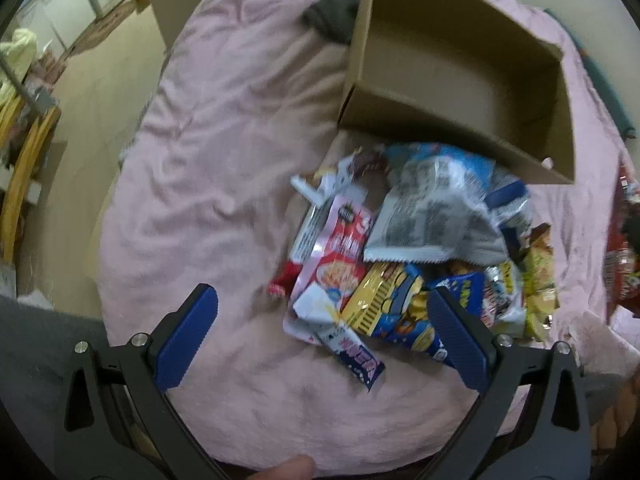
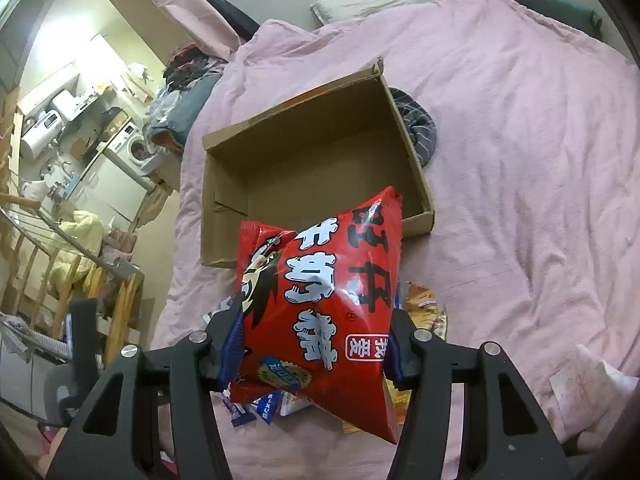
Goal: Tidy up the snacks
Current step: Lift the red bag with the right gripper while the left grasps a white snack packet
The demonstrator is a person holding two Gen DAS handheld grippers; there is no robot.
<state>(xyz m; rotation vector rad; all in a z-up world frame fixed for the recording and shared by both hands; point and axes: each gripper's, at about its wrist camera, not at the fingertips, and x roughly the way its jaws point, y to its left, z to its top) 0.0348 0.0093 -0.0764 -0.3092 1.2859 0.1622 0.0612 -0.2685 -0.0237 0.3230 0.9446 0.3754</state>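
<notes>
Your right hand-held gripper [image 2: 316, 354] has its blue-padded fingers clamped on either side of a large puffy red snack bag with white lettering [image 2: 320, 304], which fills the lower centre of the right wrist view and hangs above the bed. Past the bag's top corner sits an open brown cardboard box [image 2: 224, 184], resting on the pink bedspread [image 2: 520, 140] with nothing visible on its bare floor; the bag overlaps the box's near wall in the frame. Your left hand-held gripper [image 1: 322, 322] is spread wide, its blue pads [image 1: 186, 336] well apart and gripping nothing, low in the left wrist view. Between and just beyond those fingers lies a loose pile of small snack packets [image 1: 408, 256] on the bedspread: a silver-white crinkled pouch [image 1: 436, 216] on top, a pink and red packet [image 1: 340, 256] to its left, and yellow and blue packets [image 1: 400, 312] nearest the right finger. The same box occupies the upper right of that view, just beyond the pile.
</notes>
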